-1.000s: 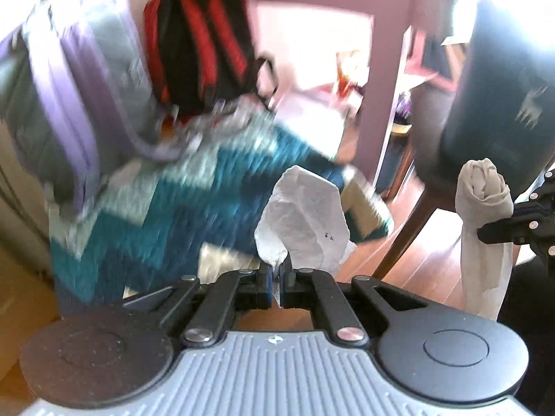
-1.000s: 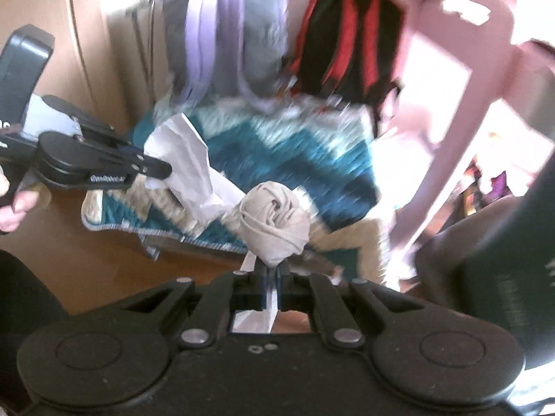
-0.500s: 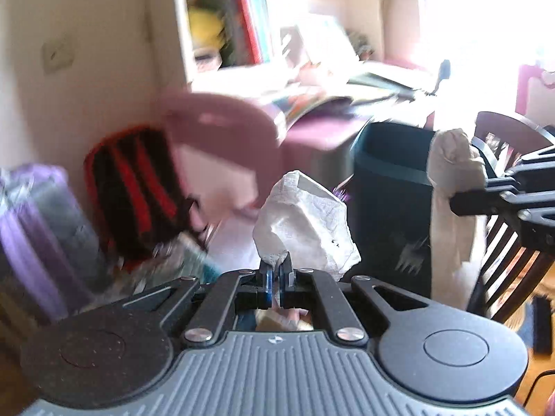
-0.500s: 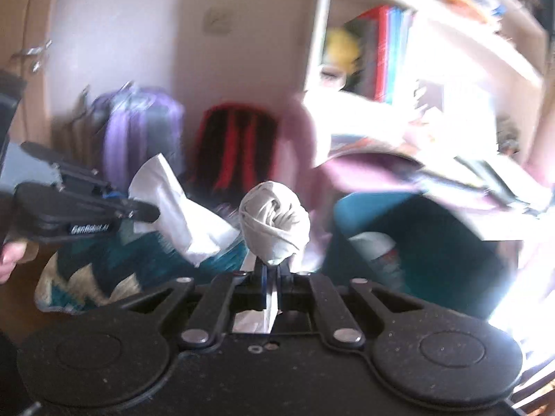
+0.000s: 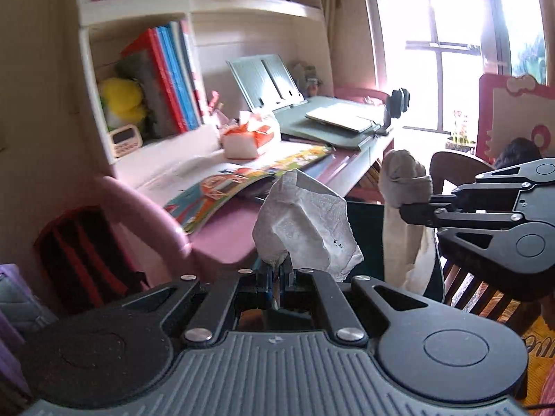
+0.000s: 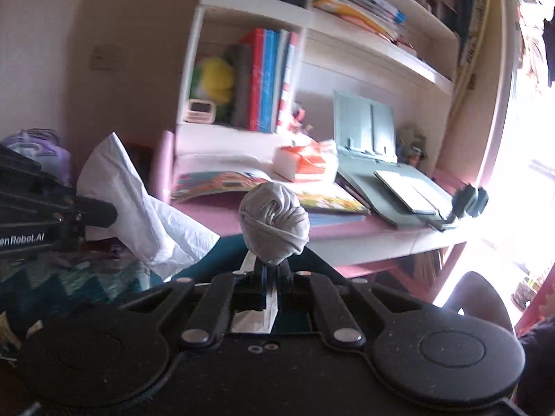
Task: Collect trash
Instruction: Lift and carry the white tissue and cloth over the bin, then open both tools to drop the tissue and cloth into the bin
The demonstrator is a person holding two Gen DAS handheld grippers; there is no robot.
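Trash was already in both tools. In the left wrist view, the left gripper [image 5: 275, 272] had its jaws pressed together on the lower edge of a crumpled white tissue [image 5: 303, 227], which stood up and forward from the tips, its long axis roughly upright. To its right, the right gripper [image 5: 404, 211] reached in from the side, clamped on a knotted grey rag [image 5: 404, 176] whose tail hung straight down. Between and behind the two pieces showed the dark teal wall of what looked like a bin [image 5: 364, 232], lying just ahead of and below both tips, in front of the pink desk [image 5: 222, 239]. In the right wrist view, the right gripper [image 6: 272, 272] was closed on the rag [image 6: 274, 223], the knot sitting right above the tips and a pale strip trailing back between the jaws; the left gripper [image 6: 111, 213] came in from the left edge with the tissue [image 6: 138, 215] draped downward. The teal surface [image 6: 222, 253] lay below and between them. Judging from this, both loads were about equally near it, and the drop would call for carrying them forward until they hung over its opening, which neither view showed.
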